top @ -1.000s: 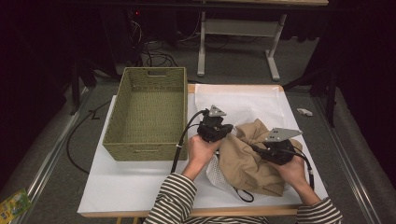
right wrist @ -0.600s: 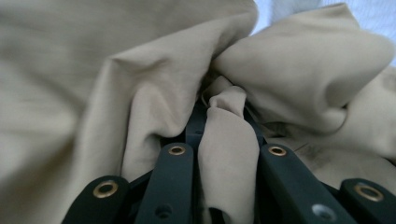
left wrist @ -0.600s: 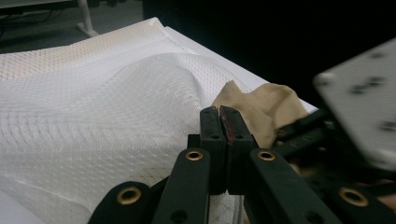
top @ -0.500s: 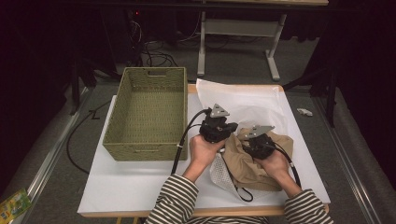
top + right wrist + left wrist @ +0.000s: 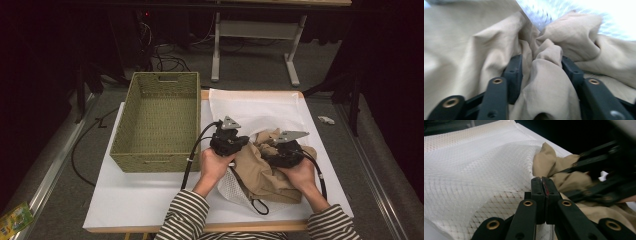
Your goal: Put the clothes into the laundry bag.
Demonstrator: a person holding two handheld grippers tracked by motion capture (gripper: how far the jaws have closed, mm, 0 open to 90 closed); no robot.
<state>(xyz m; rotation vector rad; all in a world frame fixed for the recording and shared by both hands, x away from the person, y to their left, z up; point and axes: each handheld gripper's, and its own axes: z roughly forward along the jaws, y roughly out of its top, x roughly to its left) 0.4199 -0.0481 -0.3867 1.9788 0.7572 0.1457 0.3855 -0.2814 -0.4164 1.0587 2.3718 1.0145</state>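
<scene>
A tan cloth (image 5: 260, 175) lies bunched on a white mesh bag (image 5: 255, 112) at the table's right half. My left gripper (image 5: 244, 142) is shut on the mesh bag (image 5: 474, 170), its jaws (image 5: 541, 180) pressed together beside the tan cloth (image 5: 544, 160). My right gripper (image 5: 266, 150) sits on the cloth close to the left one. Its jaws have just been opening and stand apart (image 5: 540, 60), with a loose fold of the tan cloth (image 5: 549, 75) between them. The right gripper (image 5: 599, 170) appears blurred in the left gripper view.
A woven green basket (image 5: 160, 125) stands at the left on the white table cover (image 5: 140, 195). A black cord loop (image 5: 257, 206) lies near the front edge. Both striped sleeves come in from the bottom. Cables and a table frame are on the floor beyond.
My right hand has moved left toward the left gripper, bunching the tan cloth into a tighter heap. The left hand has kept still.
</scene>
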